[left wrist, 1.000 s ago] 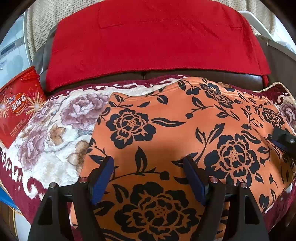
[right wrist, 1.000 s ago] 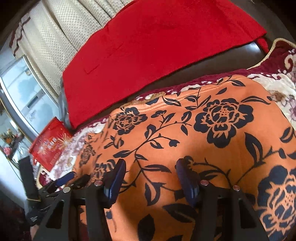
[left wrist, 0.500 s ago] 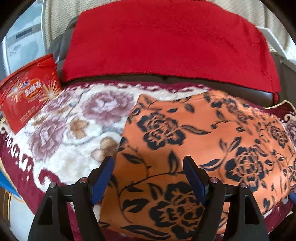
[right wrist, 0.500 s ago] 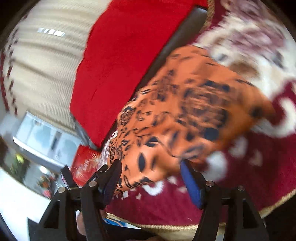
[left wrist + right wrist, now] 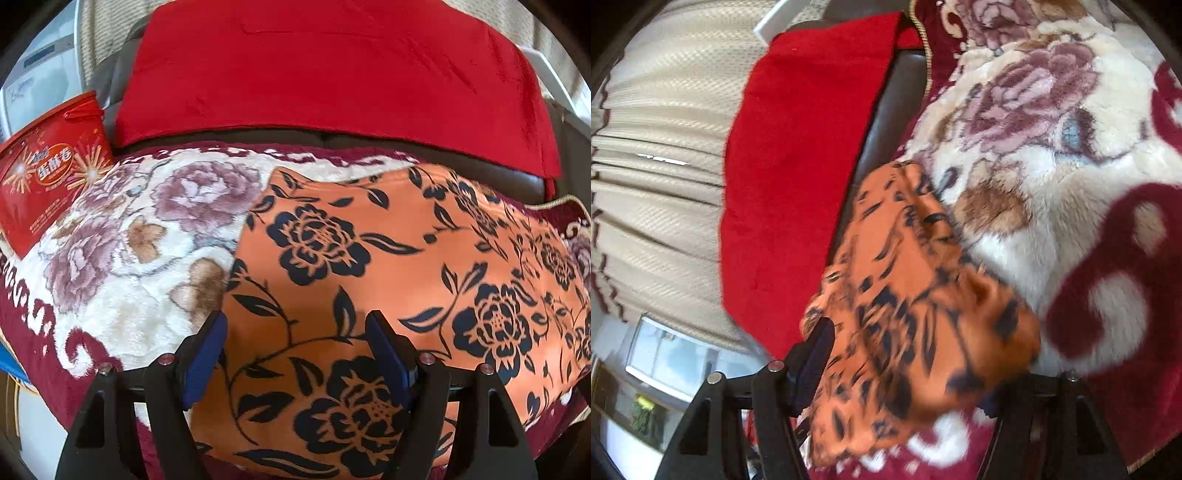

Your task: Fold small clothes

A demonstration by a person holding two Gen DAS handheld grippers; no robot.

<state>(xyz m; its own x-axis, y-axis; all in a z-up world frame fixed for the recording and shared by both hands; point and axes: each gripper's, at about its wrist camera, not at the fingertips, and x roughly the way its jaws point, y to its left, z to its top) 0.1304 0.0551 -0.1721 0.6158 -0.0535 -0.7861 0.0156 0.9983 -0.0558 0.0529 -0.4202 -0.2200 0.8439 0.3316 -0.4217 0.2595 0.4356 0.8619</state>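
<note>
An orange garment with black flowers lies flat on a floral plush blanket on a sofa seat. My left gripper is open and hovers over the garment's near left part, with nothing between its blue pads. In the right wrist view the same garment is blurred and bunched. It lies across the space between my right gripper's fingers. The left blue pad shows; the right one is hidden by cloth. The jaws stand wide apart.
A red blanket drapes over the dark sofa back. A red snack bag leans at the seat's left end. Beige curtains and a window lie behind the sofa. The blanket's dark red border runs along the seat's front.
The right gripper swung to the garment's right end and rolled sideways, and the cloth now bunches across its fingers. The left gripper shifted slightly right, staying open.
</note>
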